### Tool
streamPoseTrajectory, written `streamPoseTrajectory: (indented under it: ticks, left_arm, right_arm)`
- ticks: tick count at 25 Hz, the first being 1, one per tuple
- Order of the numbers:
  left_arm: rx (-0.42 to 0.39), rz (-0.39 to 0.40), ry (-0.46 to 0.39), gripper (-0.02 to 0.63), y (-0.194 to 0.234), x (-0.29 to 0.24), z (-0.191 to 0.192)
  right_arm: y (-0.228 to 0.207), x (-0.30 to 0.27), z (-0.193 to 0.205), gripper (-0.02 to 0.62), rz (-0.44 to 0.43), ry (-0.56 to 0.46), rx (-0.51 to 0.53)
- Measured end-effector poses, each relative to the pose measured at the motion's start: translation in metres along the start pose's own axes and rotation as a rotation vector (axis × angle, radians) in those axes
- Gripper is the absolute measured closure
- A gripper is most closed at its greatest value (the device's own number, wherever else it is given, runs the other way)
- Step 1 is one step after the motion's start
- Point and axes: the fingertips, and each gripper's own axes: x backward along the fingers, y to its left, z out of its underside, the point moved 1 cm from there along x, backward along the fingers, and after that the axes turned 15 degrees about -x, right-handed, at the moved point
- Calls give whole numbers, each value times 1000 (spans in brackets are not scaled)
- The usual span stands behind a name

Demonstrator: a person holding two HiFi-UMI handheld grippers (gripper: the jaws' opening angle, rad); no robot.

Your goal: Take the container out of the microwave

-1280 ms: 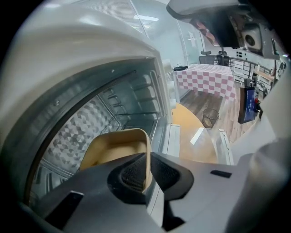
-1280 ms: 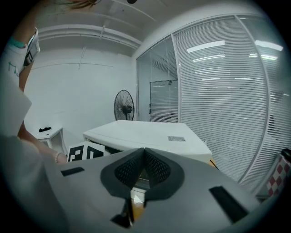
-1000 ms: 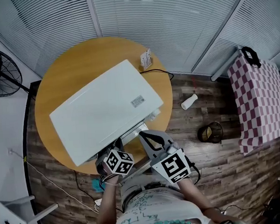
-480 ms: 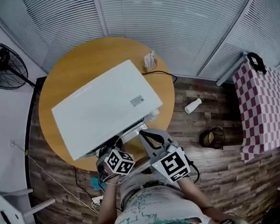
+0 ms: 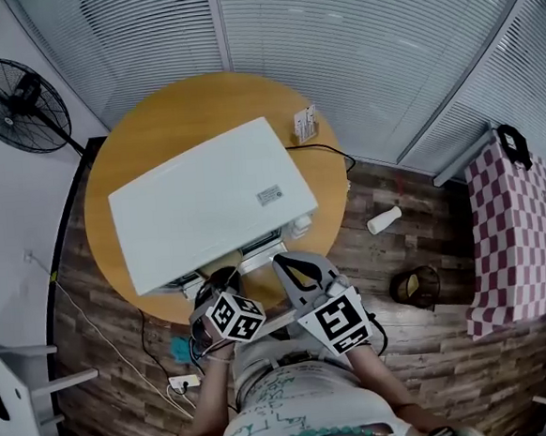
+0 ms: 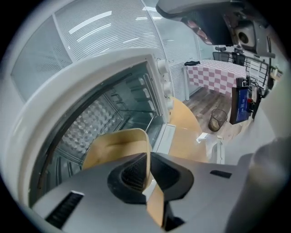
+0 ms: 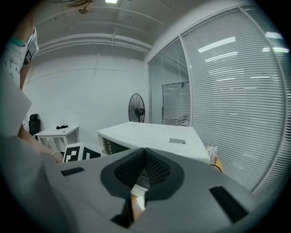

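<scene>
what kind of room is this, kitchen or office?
Probably an office or lab space, not a kitchen: slatted blinds over glass partition walls, a microwave on a round wooden table, a pedestal fan and a wire bin on the plank floor.

The microwave (image 5: pixel 206 203) has a smooth white painted shell with a soft sheen. Inside it, the metal back wall (image 6: pixel 88 123) is dimpled and shiny. The container (image 6: pixel 116 145) is thin, tan and matt, pressed paper or plastic; I cannot tell which. The left gripper (image 6: pixel 146 170) is matt grey plastic, and its black pads (image 6: pixel 132 175) are finely ribbed. The round table (image 5: pixel 126 139) looks like smooth matt wood, the floor (image 5: pixel 442 218) like rougher, grained planks. The checked cloth (image 5: pixel 523 230) is soft woven fabric.
</scene>
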Motion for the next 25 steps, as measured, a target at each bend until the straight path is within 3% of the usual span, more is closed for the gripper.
streamPoseTrajectory:
  ticks: [25]
  left_arm:
    - [199,-89,78,575,-42,38,-5]
  right_arm:
    - [16,20,11,601,-239,47,75]
